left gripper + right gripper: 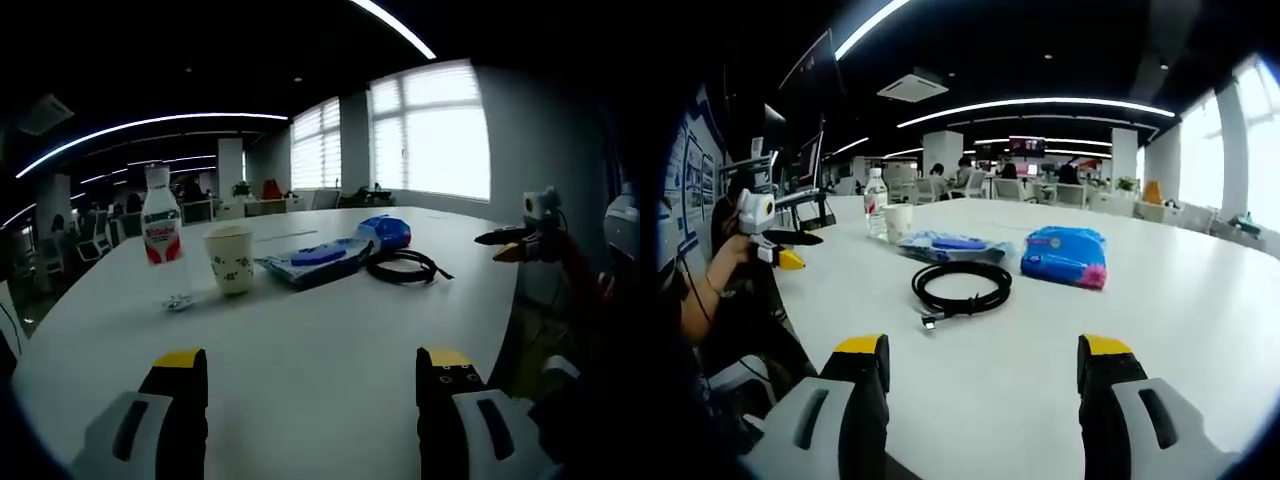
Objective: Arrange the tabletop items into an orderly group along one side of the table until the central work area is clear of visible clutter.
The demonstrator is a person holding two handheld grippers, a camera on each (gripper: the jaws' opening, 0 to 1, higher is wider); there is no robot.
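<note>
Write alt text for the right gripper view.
A coiled black cable lies on a white table, ahead of the open right gripper. A blue pouch lies beside it, with a paper cup and water bottle farther back.

Low opposing views across shared table [330, 340]

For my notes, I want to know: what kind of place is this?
Probably an open-plan office: a large white table, rows of desks with seated people behind, long ceiling light strips and big windows with blinds.
</note>
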